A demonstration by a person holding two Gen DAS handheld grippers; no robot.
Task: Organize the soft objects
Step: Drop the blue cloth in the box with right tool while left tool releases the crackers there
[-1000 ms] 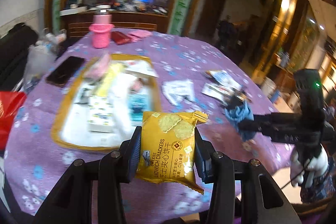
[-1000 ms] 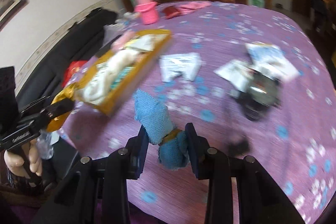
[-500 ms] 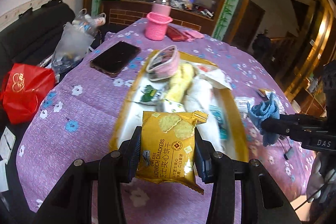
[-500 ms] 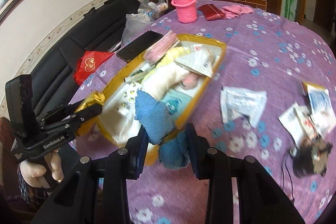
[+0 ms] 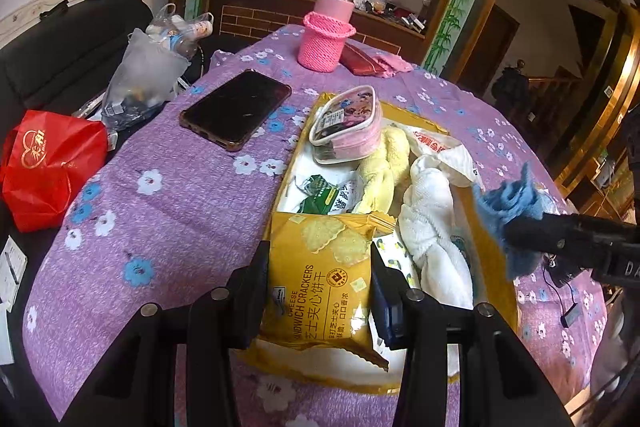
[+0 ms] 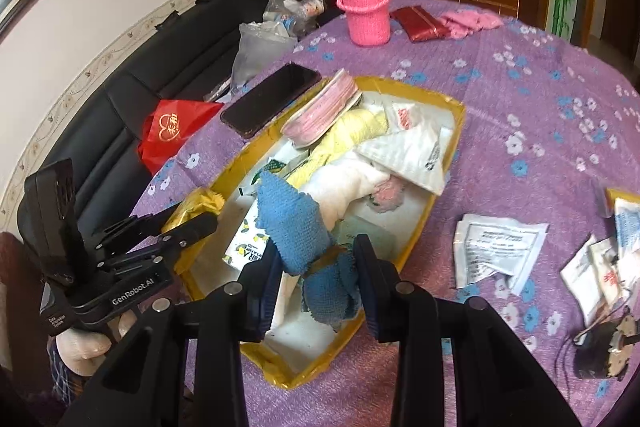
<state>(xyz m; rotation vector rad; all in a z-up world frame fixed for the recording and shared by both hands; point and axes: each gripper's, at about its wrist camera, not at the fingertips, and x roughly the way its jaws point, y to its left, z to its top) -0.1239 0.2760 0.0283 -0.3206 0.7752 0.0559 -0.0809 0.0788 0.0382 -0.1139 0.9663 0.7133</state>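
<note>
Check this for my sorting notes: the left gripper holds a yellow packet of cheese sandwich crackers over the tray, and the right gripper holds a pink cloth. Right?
Not quite: the cloth is blue, not pink. The right wrist view shows the right gripper shut on a blue cloth. The left gripper does hold the yellow cracker packet over the tray.
</note>
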